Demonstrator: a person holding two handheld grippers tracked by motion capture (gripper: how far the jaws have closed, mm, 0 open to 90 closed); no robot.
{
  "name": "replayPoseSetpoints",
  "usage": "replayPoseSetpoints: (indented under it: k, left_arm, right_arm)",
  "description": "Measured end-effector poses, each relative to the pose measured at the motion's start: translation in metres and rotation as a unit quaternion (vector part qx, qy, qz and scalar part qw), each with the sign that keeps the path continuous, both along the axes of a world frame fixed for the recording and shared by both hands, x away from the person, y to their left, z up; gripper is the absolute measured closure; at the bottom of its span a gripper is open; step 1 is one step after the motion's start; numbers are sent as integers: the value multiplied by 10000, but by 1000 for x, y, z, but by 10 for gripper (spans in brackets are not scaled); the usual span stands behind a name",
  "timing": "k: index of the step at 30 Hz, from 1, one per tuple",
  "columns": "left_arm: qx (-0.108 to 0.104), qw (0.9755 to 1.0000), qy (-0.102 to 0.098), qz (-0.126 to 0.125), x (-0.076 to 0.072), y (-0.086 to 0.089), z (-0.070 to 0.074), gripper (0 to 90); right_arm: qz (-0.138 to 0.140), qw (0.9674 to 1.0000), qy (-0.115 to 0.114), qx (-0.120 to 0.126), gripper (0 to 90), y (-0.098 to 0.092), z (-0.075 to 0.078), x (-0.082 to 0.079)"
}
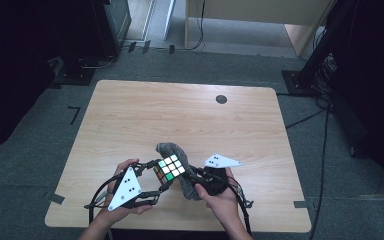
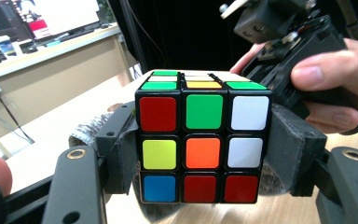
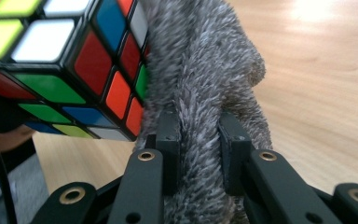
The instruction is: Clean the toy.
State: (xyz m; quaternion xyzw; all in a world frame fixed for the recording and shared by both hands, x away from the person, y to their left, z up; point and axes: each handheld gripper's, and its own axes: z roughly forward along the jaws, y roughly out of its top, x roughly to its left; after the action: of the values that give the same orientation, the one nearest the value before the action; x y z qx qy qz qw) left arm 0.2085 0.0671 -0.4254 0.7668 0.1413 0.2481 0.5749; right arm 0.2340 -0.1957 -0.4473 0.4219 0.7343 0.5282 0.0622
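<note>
Pinching the grey fuzzy cloth [image 3: 200, 93], the right gripper [image 3: 199, 154] is held just beside the cube [image 2: 203, 144], itself clamped sidewise in the left gripper [image 2: 205, 154]; cloth touches one cube face.

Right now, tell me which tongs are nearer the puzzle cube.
Left. The left tongs are shut on the puzzle cube, pads against both sides. The right tongs grip the grey fuzzy cloth beside it.
</note>
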Motion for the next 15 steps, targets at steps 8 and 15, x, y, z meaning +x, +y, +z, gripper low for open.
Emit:
replayPoseSetpoints:
  k: [8,15]
  left_arm:
    - [21,10000,38,16,0,-3,-2,342]
    - [-510,9985,107,186,3,9,5,342]
  right_arm:
    - [-85,9968,-605,515,758,-7,20,-11]
    - [180,9989,-93,429,749,3,2,-4]
